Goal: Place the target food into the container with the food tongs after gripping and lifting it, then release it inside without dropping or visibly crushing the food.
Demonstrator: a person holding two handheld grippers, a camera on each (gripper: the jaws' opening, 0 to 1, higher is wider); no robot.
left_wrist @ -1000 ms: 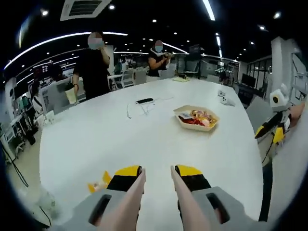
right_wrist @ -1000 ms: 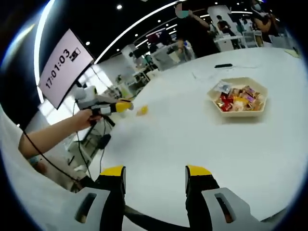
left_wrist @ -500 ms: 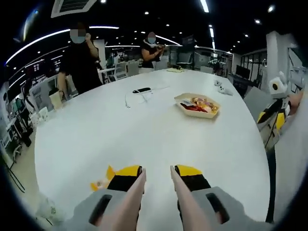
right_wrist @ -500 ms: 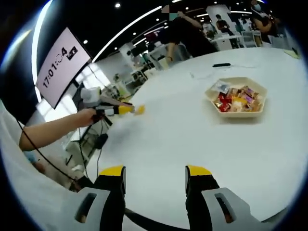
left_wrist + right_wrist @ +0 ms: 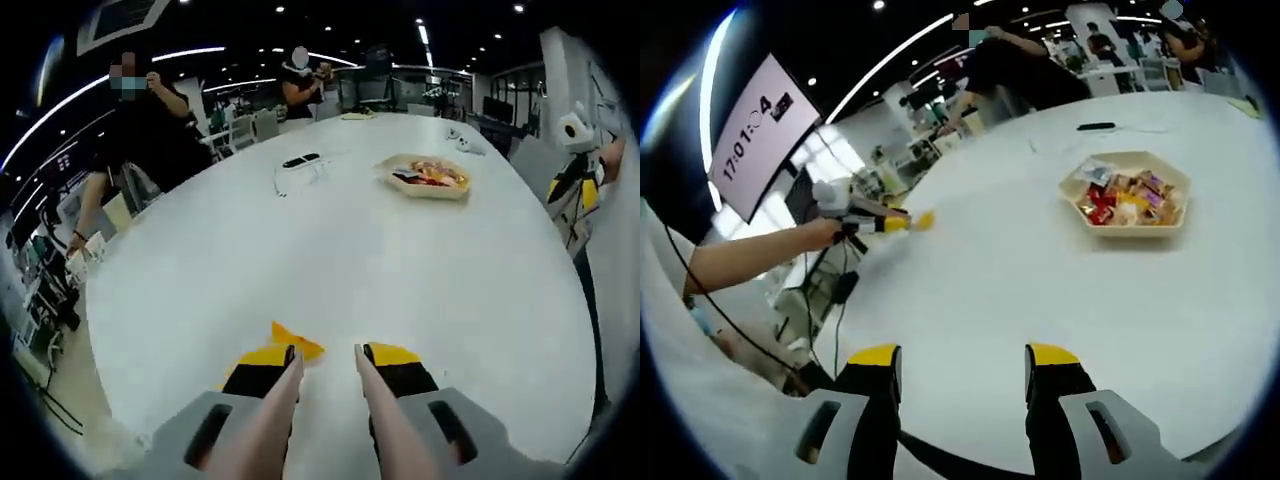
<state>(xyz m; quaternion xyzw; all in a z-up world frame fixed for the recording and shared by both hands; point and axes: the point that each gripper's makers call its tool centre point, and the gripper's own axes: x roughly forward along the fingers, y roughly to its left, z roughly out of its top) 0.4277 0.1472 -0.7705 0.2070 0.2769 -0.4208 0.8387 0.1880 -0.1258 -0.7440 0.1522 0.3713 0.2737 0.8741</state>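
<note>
A small orange food piece point(image 5: 291, 343) lies on the white table point(image 5: 330, 250), just past the tip of my left gripper's left jaw, not between the jaws. My left gripper point(image 5: 325, 355) is open, with pale tong blades along its yellow-tipped jaws. The container, a tan hexagonal tray point(image 5: 432, 175) of wrapped snacks, sits far across the table. In the right gripper view the tray point(image 5: 1127, 192) is ahead to the right. There a hand holds the left gripper point(image 5: 890, 222) with the orange piece point(image 5: 923, 220) at its tip. My right gripper point(image 5: 962, 360) hangs open over the table edge.
A dark phone point(image 5: 300, 159) and a white cable point(image 5: 290, 180) lie beyond the middle of the table. People stand at the far side. The right gripper point(image 5: 578, 185) shows at the table's right edge. A screen with a clock point(image 5: 750, 145) hangs at the left.
The left gripper view has swung and come in over the table. The orange piece, earlier off to the left of the left jaw, now lies just ahead of its tip. The right gripper has hardly moved.
</note>
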